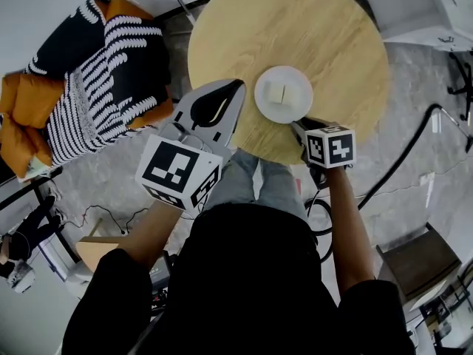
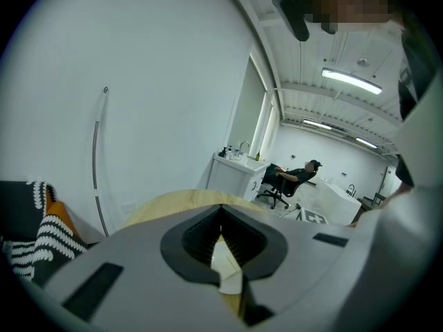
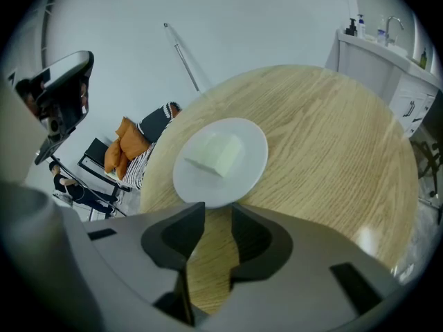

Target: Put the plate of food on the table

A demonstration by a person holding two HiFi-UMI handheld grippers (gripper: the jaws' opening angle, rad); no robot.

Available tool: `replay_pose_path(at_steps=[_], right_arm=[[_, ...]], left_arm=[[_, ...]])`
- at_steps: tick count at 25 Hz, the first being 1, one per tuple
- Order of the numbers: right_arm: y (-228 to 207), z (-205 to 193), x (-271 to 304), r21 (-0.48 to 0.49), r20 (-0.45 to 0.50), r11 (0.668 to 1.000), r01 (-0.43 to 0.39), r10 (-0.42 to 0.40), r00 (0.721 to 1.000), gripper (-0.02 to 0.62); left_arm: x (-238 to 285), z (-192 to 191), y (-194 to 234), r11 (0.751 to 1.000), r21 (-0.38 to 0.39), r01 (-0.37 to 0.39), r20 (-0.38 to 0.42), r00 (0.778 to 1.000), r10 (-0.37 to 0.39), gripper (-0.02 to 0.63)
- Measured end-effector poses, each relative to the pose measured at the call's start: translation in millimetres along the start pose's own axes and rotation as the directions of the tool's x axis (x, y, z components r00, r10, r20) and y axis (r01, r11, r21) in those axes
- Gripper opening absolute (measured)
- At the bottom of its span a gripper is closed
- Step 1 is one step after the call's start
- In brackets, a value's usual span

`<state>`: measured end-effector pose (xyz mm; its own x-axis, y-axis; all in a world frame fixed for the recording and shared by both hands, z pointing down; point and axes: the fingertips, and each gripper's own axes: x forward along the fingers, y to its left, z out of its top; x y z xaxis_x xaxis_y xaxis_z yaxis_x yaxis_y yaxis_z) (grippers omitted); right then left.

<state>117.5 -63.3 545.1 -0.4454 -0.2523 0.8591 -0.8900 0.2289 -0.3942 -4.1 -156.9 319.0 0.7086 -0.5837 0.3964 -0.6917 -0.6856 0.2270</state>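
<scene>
A plain white round plate [image 1: 284, 112], shallow and unpatterned, flat on the round pale-wood table [image 1: 332, 43]. On it, pale cream food [image 1: 279, 92]: blocky, soft-edged, about mid-plate. Looks like two squares side by side from the head view, one wedge-like lump from the right gripper view. Whole plate within the tabletop, near its lower edge in the head view, a little right of frame centre, in the upper half.

Just below and to the right of the plate in the head view, the right gripper [image 1: 299, 129], with its marker cube [image 1: 330, 146] over the table's lower rim. In its own view, jaws apart, bare wood grain showing in the gap. Plate rim just beyond the tips at mid-frame, near but not pinched, pads not pressing on it.

To the left of the plate in the head view, the left gripper [image 1: 237, 87], tips over the table's lower-left part, near the plate's left rim and not touching it. In its own view, jaws closed together, tips meeting. A small pale scrap [image 2: 225, 263] lodged in the hollow behind them, nature unclear.
</scene>
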Motion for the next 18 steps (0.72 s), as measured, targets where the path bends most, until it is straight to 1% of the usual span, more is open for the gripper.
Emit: replay_pose_path(at_steps=[11,14,18], right_arm=[[0.4,-1.9,-1.1,0.002,-0.008,0.999,0.034,-0.034,0.999,0.13],[-6.1,3.5,-3.0,-0.003,-0.004,0.998,0.067,-0.067,0.998,0.13],[-4.5,-1.2,1.1,-0.019,-0.018,0.996,0.092,-0.092,0.996,0.13]], left_arm=[[-8.6,24.3,-3.8,0.999,0.023,-0.022,0.034,0.999,0.021,0.008],[-5.9,33.4,-6.9,0.999,0.042,-0.017,0.051,0.999,0.015,0.008],[-13.5,37.6,-10.8,0.998,0.053,-0.017,0.06,0.998,0.013,0.008]])
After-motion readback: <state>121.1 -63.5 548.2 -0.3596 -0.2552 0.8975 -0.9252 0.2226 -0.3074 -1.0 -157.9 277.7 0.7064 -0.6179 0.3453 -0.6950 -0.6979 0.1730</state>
